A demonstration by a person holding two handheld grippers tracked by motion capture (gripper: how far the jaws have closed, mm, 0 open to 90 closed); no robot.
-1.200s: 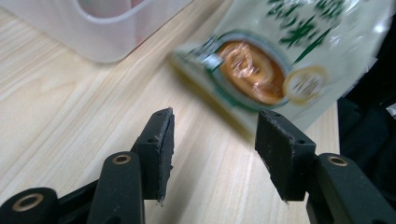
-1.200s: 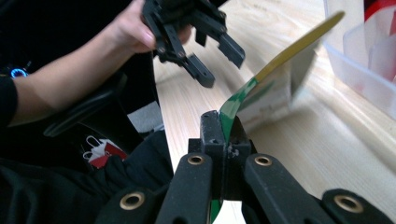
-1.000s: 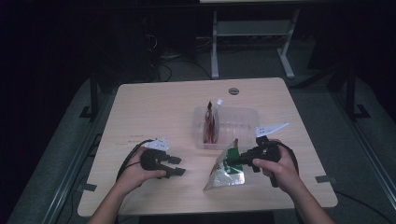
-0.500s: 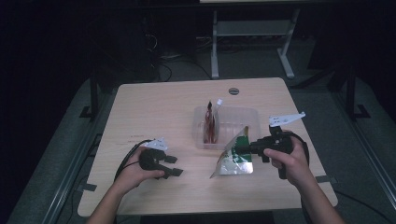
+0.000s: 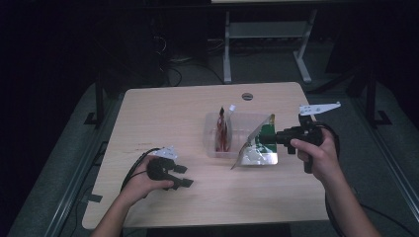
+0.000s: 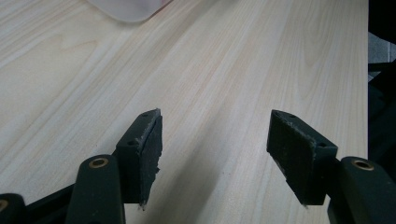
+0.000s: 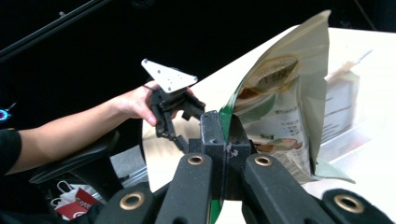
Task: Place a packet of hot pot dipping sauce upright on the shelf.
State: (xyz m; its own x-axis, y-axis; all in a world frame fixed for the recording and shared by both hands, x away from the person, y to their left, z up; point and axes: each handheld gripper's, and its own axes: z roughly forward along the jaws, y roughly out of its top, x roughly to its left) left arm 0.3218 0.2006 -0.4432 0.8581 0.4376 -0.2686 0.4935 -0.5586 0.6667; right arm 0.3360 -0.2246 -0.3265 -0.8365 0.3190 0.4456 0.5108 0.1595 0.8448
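A silver and green snack pouch [image 5: 257, 147] hangs tilted just above the table, by the right end of a clear plastic tray [image 5: 213, 127]. My right gripper [image 5: 269, 137] is shut on the pouch's green edge [image 7: 223, 133]; the pouch [image 7: 285, 98] rises past its jaws. In the tray stands a red-filled packet [image 5: 223, 129]. My left gripper [image 5: 180, 175] rests low on the table's near left, open, with bare wood between its pads [image 6: 148, 142]. The left gripper [image 7: 173, 109], with its grey plate, appears far off in the right gripper view.
The light wood table [image 5: 168, 113] has a round cable hole [image 5: 247, 96] near its far edge. A corner of the tray [image 6: 128, 7] appears at the top of the left gripper view. Dark floor and a white metal stand [image 5: 267, 34] lie beyond.
My right gripper has lifted the pouch and carried it to the right and away from me, tipping it up. The left gripper has stayed where it was.
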